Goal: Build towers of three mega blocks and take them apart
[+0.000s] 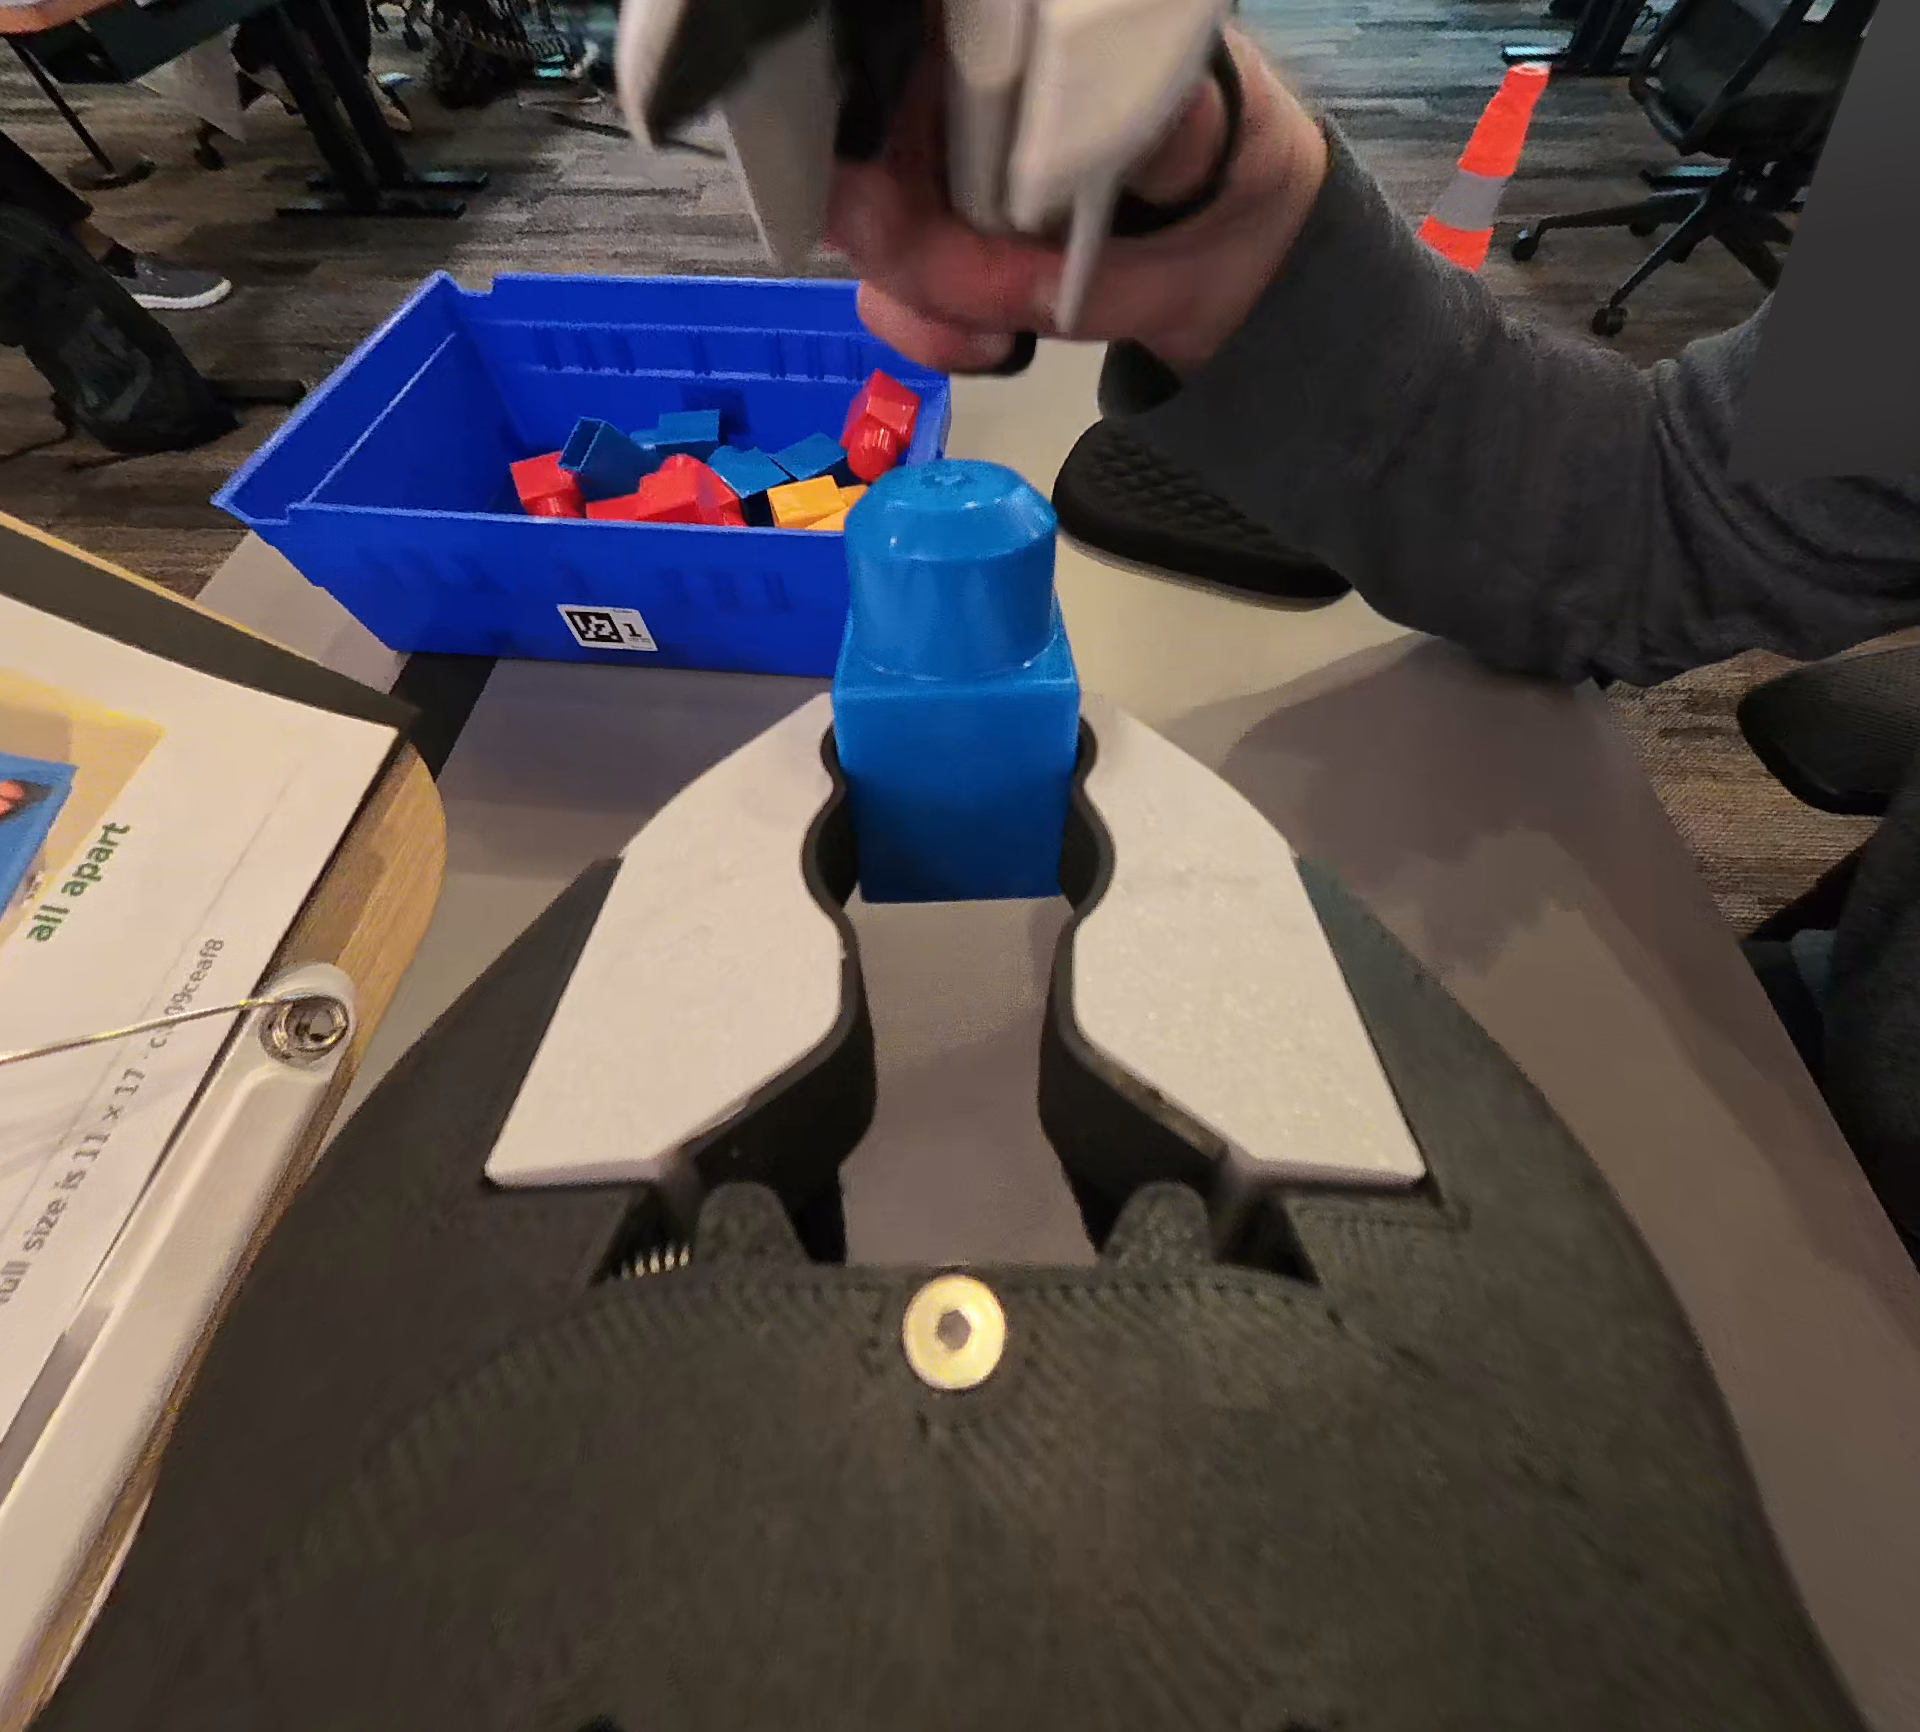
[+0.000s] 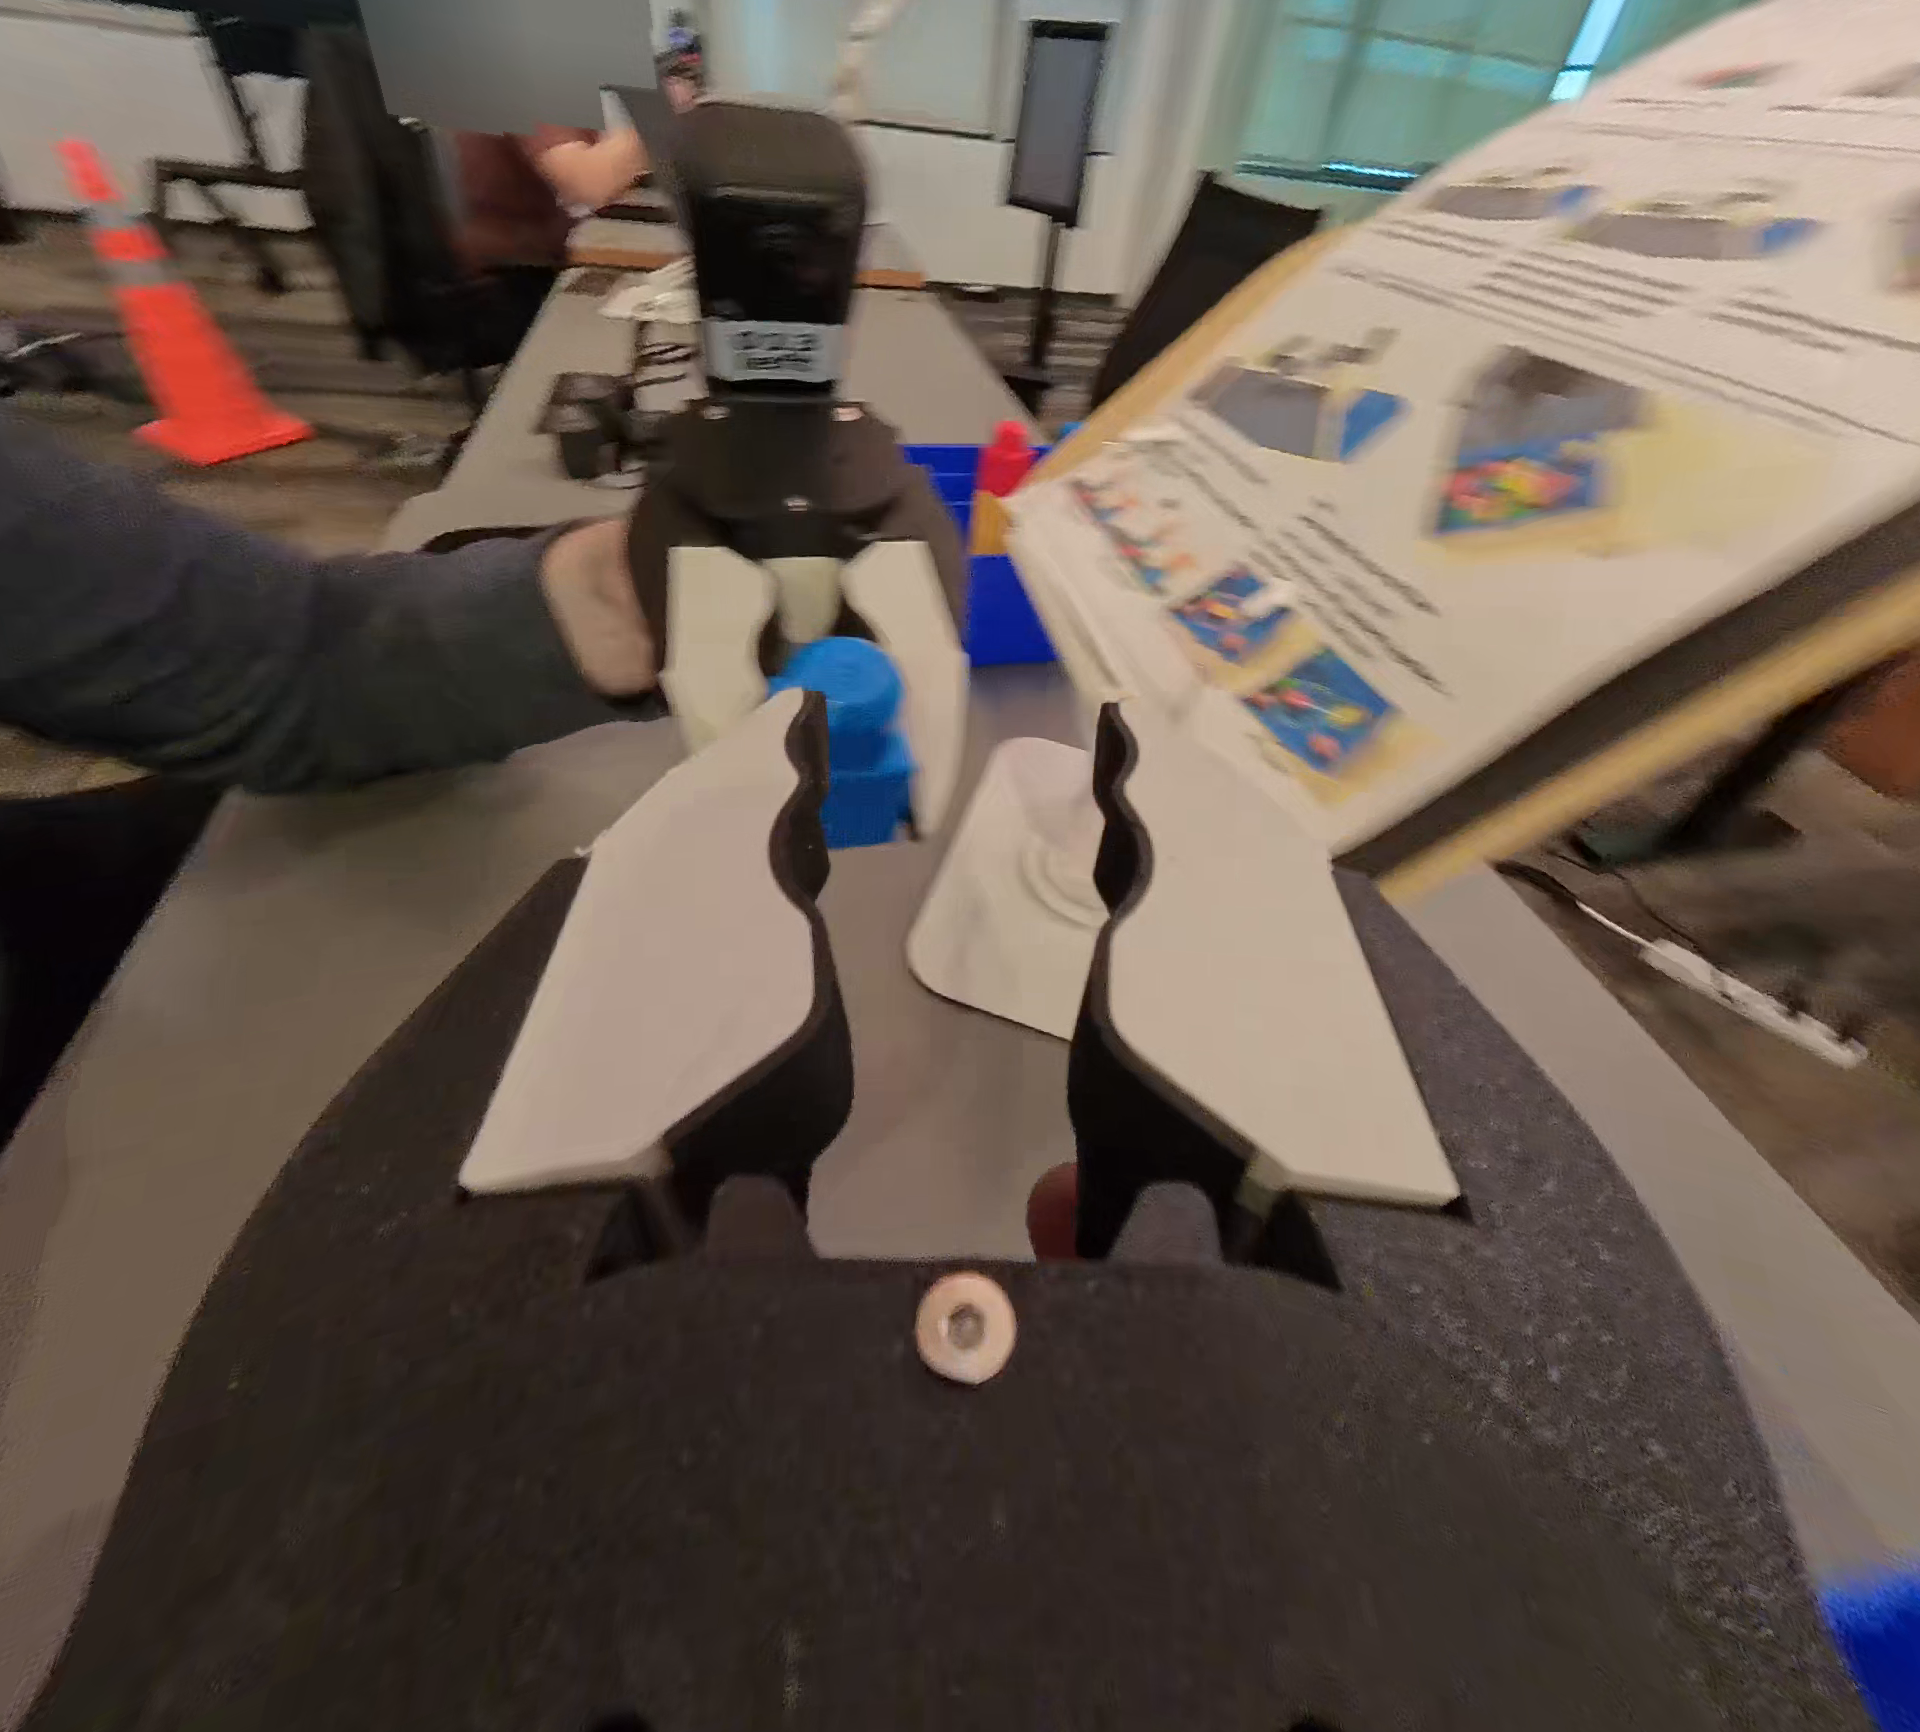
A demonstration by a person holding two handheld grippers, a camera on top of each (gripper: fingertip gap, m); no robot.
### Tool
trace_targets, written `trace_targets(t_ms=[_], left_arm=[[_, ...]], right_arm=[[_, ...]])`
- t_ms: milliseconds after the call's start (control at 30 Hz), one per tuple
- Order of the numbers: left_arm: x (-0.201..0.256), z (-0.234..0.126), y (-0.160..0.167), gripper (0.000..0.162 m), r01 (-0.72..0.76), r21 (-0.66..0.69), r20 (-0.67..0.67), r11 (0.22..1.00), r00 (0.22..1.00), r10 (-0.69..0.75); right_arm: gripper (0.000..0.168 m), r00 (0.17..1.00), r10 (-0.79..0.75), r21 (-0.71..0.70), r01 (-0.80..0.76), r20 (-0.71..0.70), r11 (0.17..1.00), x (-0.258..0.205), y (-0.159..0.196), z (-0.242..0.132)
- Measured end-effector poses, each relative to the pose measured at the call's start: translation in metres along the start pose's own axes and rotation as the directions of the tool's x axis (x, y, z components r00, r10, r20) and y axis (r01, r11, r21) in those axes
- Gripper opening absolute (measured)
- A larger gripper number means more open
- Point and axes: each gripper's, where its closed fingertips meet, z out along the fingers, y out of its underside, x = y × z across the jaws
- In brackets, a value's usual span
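Observation:
My left gripper [image 1: 956, 747] is shut on a single blue mega block [image 1: 951, 643], held upright with its stud up, low over the grey table [image 1: 623, 747]. The right wrist view shows the same block [image 2: 852, 747] between the left gripper's fingers [image 2: 717, 643]. My right gripper [image 2: 956, 726] is open and empty, facing the left one from a short way off. In the left wrist view it appears blurred, held by a hand above and behind the block [image 1: 925, 259]. A blue bin [image 1: 416, 539] behind holds several red, blue and yellow blocks.
An instruction board [image 2: 1455, 435] leans at the table's side and also shows in the left wrist view [image 1: 156, 955]. A white pad [image 2: 987, 934] lies on the table under my right gripper. The person's sleeve [image 1: 1507, 487] reaches in. Orange cone [image 1: 1486, 165], chairs and desks stand beyond. The tips of one gripper are about 8 cm away from the tips of the other.

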Motion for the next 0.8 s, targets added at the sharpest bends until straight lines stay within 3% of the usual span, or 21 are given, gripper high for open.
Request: trace_targets(t_ms=[133, 233, 300, 500, 633, 800], left_arm=[[0.003, -0.004, -0.008, 0.035, -0.015, 0.030, -0.001, 0.999, 1.000, 0.015], [0.006, -0.003, -0.009, 0.035, -0.030, 0.032, -0.004, 0.999, 1.000, 0.030], [0.007, -0.002, -0.008, 0.036, -0.026, 0.030, -0.008, 0.999, 1.000, 0.026], [0.005, -0.010, -0.020, 0.035, 0.007, 0.109, -0.014, 0.994, 1.000, -0.005], [-0.008, -0.016, -0.017, 0.036, -0.006, 0.089, 0.064, 0.996, 0.998, 0.001], [-0.015, -0.020, -0.017, 0.028, -0.006, 0.089, 0.098, 0.996, 0.995, -0.003]], right_arm=[[0.048, 0.993, -0.011, -0.023, 0.014, 0.122, 1.000, -0.031, 0.004, 0.033], [0.040, 0.991, 0.008, -0.045, -0.002, 0.130, 0.999, -0.033, 0.012, 0.048], [0.029, 0.986, 0.016, -0.029, -0.011, 0.166, 1.000, -0.038, 0.012, 0.050], [0.029, 0.988, 0.044, 0.022, -0.048, 0.148, 0.999, -0.033, 0.000, 0.043], [0.029, 0.998, 0.055, 0.074, -0.058, 0.045, 0.996, -0.008, -0.009, 0.016], [0.029, 0.971, 0.102, 0.069, -0.089, -0.216, 0.994, 0.053, 0.004, -0.042]])
